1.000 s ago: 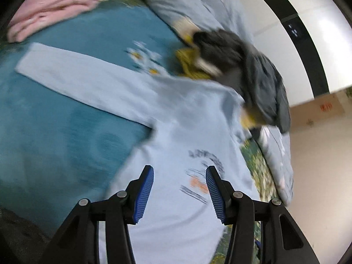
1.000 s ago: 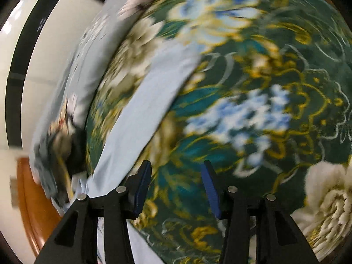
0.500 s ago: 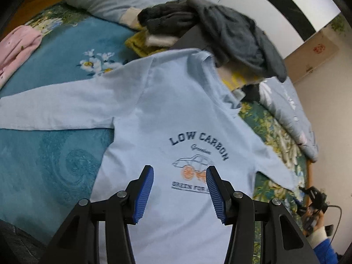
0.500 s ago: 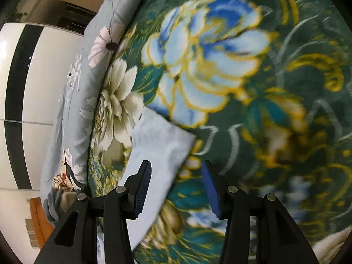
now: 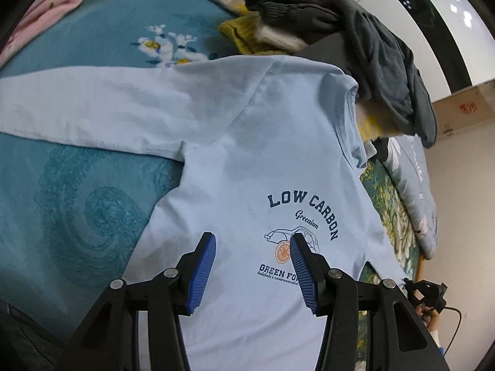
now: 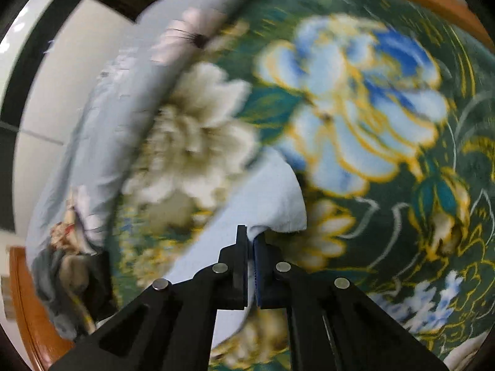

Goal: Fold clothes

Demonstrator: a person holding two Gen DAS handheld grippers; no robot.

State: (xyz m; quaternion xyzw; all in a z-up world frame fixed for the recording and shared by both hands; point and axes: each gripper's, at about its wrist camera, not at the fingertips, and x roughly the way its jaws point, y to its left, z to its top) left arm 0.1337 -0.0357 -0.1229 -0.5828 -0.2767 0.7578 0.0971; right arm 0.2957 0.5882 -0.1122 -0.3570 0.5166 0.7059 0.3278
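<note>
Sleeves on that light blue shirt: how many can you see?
2. One sleeve lies stretched across the teal blanket; the other sleeve, on the green floral bedspread, is pinched at its cuff by the right claw.

Shirt [image 5: 253, 142] was pale blue, navy lettering, orange wheel print. Blanket [image 5: 77, 191] teal, swirl pattern. Bedspread [image 6: 386, 216] dark green, blue, cream flowers, gold outlines. Gripper pads [image 5: 202, 273] blue.

The pale blue long-sleeved cotton shirt [image 5: 247, 160] looks soft and matt, stitched seams showing. The teal patterned blanket [image 5: 77, 204] is plush, kinda fuzzy. The dark grey ribbed knit sweater [image 5: 297, 9] looks coarse. The left gripper [image 5: 252, 270] is matt black plastic (blue ridged rubbery pads, shiny metal rivets).
</note>
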